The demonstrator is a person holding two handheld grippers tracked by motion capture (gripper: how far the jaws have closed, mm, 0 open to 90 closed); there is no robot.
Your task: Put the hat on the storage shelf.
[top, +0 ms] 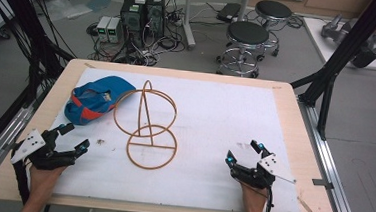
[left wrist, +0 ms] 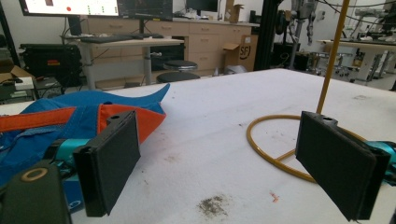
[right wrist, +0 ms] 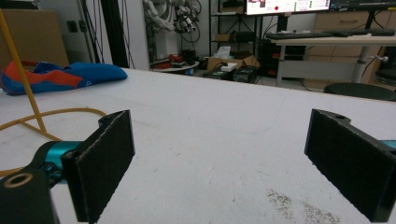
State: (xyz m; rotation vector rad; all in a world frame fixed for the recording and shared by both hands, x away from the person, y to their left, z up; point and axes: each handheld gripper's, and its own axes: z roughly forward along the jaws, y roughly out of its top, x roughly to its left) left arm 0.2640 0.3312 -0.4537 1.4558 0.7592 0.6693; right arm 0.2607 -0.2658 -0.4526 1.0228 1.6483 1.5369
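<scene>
A wooden tabletop (top: 293, 143) with rounded corners is seen in a workshop, covered for the most part by a white, slightly rough sheet (top: 225, 123) marked with a few dark smudges. Behind it, stools (top: 245, 40) with round black seats and computer boxes (top: 142, 12) among tangled cables are seen on the grey floor.

A thin wire stand (top: 147, 125) of yellow-brown colour is set at the middle left of the sheet: a flat ring crossed by a bar, from which a rod and curved hoops rise. A blue fabric cap (top: 93, 99) with orange trim is laid against its far left side, touching a hoop.

The left tongs (top: 73, 138) are held open over the near left corner, nothing between the flat black padded jaws; the cap lies just ahead to their left, the stand's ring near to their right. The right tongs (top: 245, 152) are likewise held wide open and empty at the near right, well apart from the stand and cap.
</scene>
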